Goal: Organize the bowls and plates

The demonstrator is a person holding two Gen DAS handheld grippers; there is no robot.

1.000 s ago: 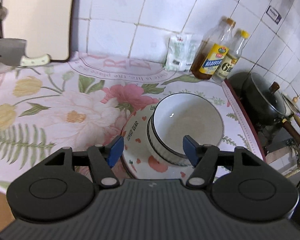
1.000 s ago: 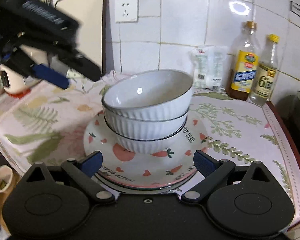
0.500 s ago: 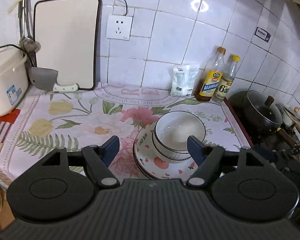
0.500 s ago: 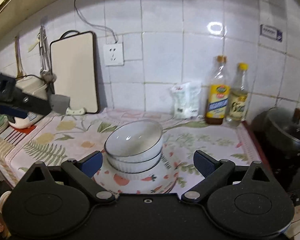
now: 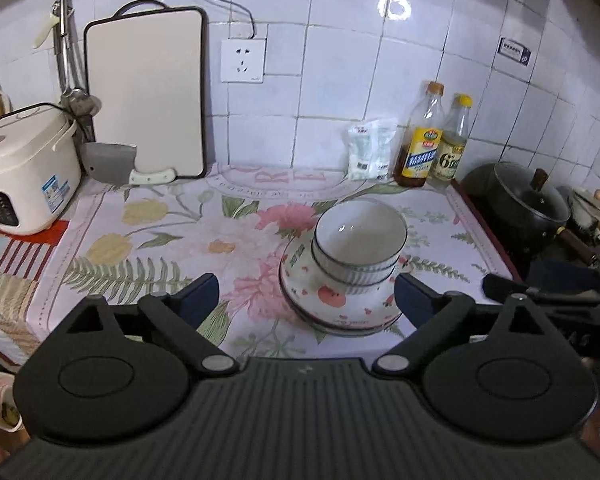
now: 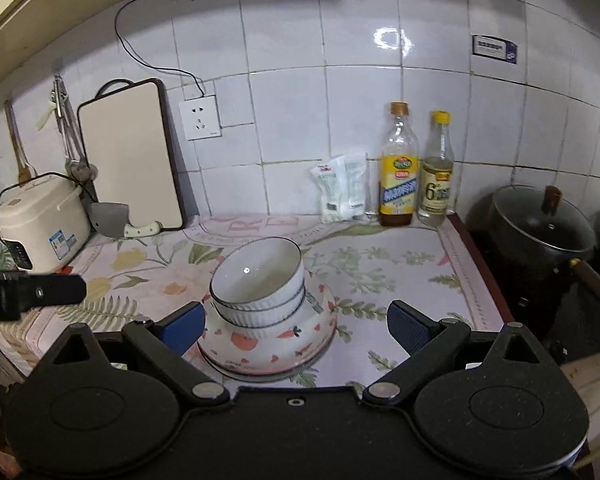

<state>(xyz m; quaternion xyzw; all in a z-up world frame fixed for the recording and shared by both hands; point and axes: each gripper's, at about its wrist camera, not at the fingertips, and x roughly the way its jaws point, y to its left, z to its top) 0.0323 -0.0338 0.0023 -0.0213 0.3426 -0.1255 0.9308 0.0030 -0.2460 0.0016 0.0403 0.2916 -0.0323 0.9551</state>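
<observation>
Bowls (image 5: 359,240) sit nested on plates (image 5: 340,306) on the counter (image 5: 160,232); left gripper (image 5: 306,296) jaws opening, empty; right gripper (image 6: 296,326) jaws apart, empty; advise withdrawing clear without nudging the stack

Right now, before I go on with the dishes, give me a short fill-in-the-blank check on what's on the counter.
1. The white ribbed bowls are stacked on top of the patterned ____.
2. The bottle with the yellow cap stands beside the bottle with the ____ cap.
3. The cutting board leans upright against the tiled ____.
4. The right tool holds ____ between its fingers.

Missing words: plates; brown; wall; nothing
</observation>
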